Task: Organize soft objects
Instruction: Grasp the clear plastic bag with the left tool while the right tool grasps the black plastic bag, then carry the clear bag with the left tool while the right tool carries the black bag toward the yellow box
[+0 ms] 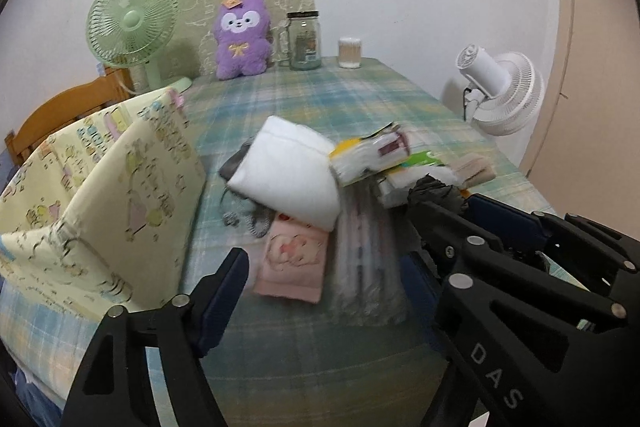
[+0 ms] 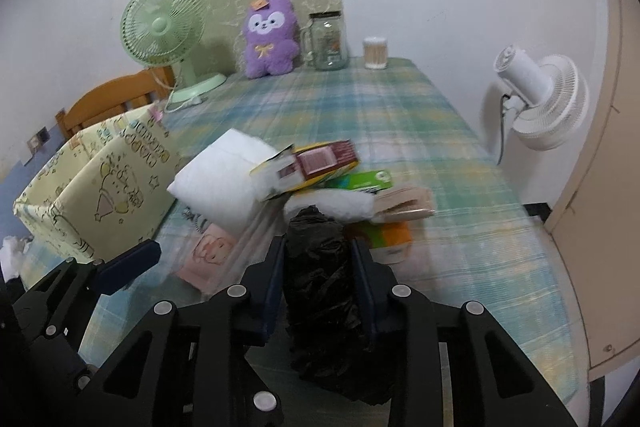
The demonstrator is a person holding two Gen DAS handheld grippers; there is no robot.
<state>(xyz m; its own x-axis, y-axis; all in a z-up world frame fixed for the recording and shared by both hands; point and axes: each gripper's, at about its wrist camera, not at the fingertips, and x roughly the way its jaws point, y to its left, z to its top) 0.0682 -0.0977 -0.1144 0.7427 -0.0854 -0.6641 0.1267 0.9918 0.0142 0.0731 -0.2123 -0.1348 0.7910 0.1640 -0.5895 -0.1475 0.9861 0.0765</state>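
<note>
Now the right claw [image 2: 318, 259] pinches a crumpled black bag [image 2: 320, 291] near the tabletop's [image 2: 400, 107] front edge; the left claw [image 1: 332, 267] gapes wide, empty.

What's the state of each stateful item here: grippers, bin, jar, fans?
left gripper: open, nothing between its fingers, over the pink cloth
right gripper: shut on the black plastic bag
fabric bin: open-topped, upright
glass jar: upright, lid on
green fan: upright; running or not, cannot tell
white fan: faces away from the table
</note>
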